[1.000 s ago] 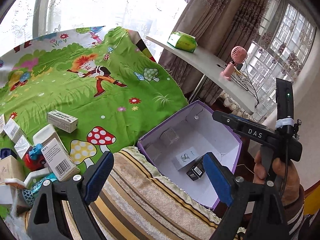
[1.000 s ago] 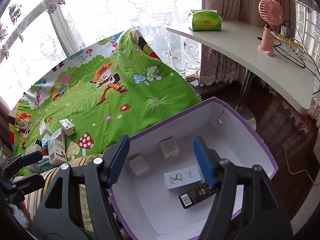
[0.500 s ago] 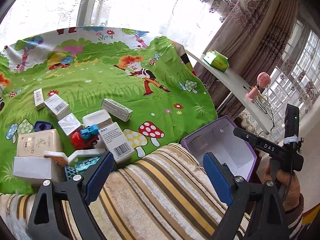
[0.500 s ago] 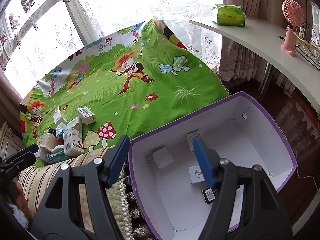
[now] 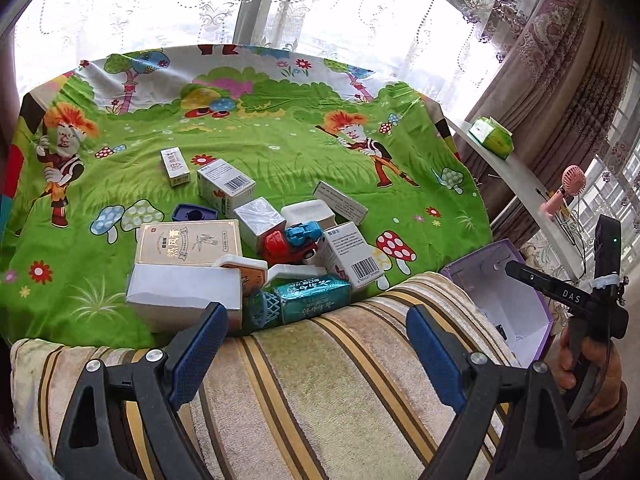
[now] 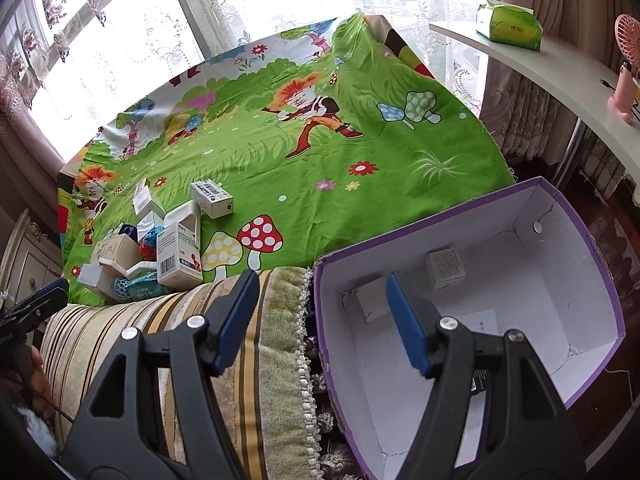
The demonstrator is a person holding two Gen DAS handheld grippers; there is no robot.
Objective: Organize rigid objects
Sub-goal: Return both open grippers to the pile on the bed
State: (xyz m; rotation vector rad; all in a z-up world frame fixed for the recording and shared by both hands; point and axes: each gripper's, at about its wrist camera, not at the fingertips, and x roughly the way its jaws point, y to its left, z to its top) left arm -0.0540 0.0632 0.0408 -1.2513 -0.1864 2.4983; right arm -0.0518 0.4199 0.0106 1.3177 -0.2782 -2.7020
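Observation:
A pile of small cartons lies on the green cartoon cloth [image 5: 280,152]: a beige box [image 5: 188,242], a white box [image 5: 180,294], a teal pack [image 5: 312,298] and a barcode carton [image 5: 354,258], with a red and blue toy car [image 5: 294,240] among them. My left gripper [image 5: 316,340] is open and holds nothing, hovering over the striped cushion [image 5: 320,392] just short of the pile. My right gripper [image 6: 320,316] is open with nothing between its fingers, above the left rim of the purple box [image 6: 600,280]. Inside that box lie small white cartons [image 6: 444,268]; a black one [image 6: 478,384] is partly hidden.
A white curved shelf [image 6: 560,76] on the right carries a green tissue pack [image 6: 510,22] and a pink fan [image 6: 628,76]. Curtains and bright windows stand behind the cloth. A hand [image 5: 588,364] holds the right gripper's handle beside the purple box [image 5: 508,296]. Dark wooden floor lies beyond the box.
My left gripper has swung left, away from the purple box and towards the pile of cartons. My right gripper has also shifted left, from over the box's inside to its left rim.

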